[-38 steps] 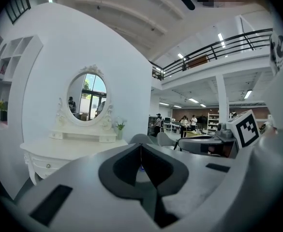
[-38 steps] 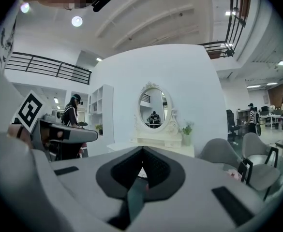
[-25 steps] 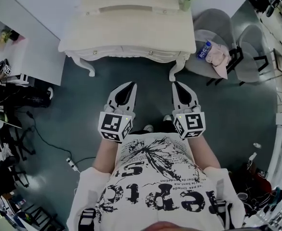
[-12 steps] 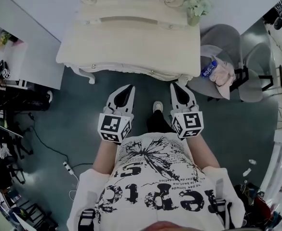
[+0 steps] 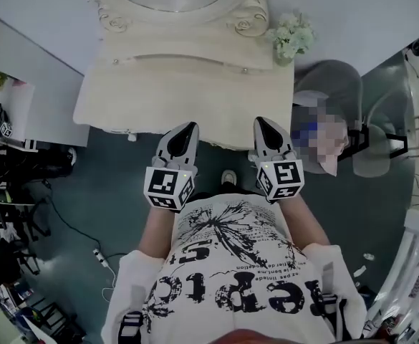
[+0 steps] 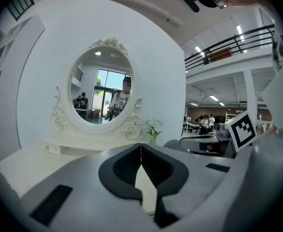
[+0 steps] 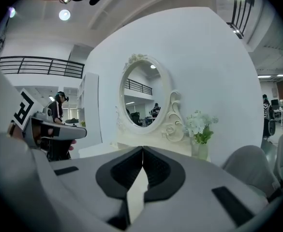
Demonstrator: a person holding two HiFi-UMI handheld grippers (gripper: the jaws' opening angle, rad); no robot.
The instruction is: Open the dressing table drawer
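Left gripper (image 5: 188, 127): jaws pressed together, nothing between them.
Right gripper (image 5: 261, 122): the same, tips over the table's front edge.
Drawer (image 5: 180, 63): knobbed front on the dressing table (image 5: 123, 106), at 12 o'clock of both grippers, untouched.
Risk: closed jaws would likely slip off a knob (image 5: 245, 70). A reach toward 1 o'clock could topple the flower vase (image 5: 289, 41).
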